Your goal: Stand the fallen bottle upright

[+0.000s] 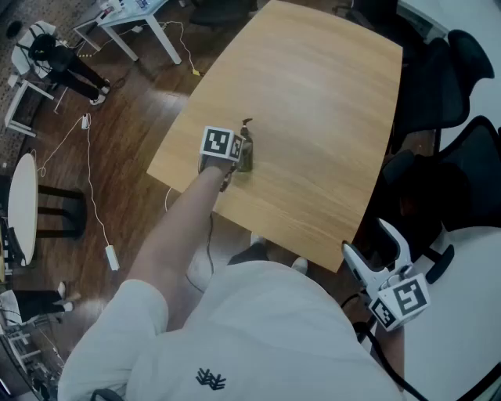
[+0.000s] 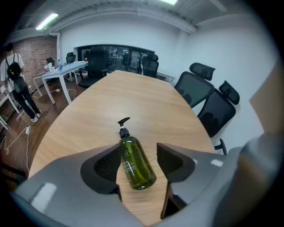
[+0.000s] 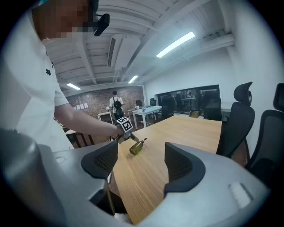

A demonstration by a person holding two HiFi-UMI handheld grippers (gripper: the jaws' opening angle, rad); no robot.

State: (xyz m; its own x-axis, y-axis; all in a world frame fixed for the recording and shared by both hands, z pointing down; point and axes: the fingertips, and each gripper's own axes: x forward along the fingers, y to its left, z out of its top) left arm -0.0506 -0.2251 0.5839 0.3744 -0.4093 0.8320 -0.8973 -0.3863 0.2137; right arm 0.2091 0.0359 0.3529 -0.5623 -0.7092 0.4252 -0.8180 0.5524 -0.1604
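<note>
A dark green bottle [image 1: 245, 153] with a black pump lies on its side near the front left edge of the wooden table [image 1: 313, 86]. My left gripper [image 1: 239, 159] stands open around it. In the left gripper view the bottle [image 2: 135, 162] lies between the two jaws, pump end pointing away; the left jaw is close against it and a gap shows at the right jaw. My right gripper [image 1: 376, 249] is open and empty, held off the table's near right corner. From the right gripper view [image 3: 141, 160] the bottle [image 3: 136, 146] is seen far off on the table.
Black office chairs [image 1: 458, 70] stand along the table's right side. A white desk [image 1: 133, 19] and loose cables [image 1: 86, 168] are on the dark floor at the left. A person [image 2: 15, 84] stands far back by the brick wall.
</note>
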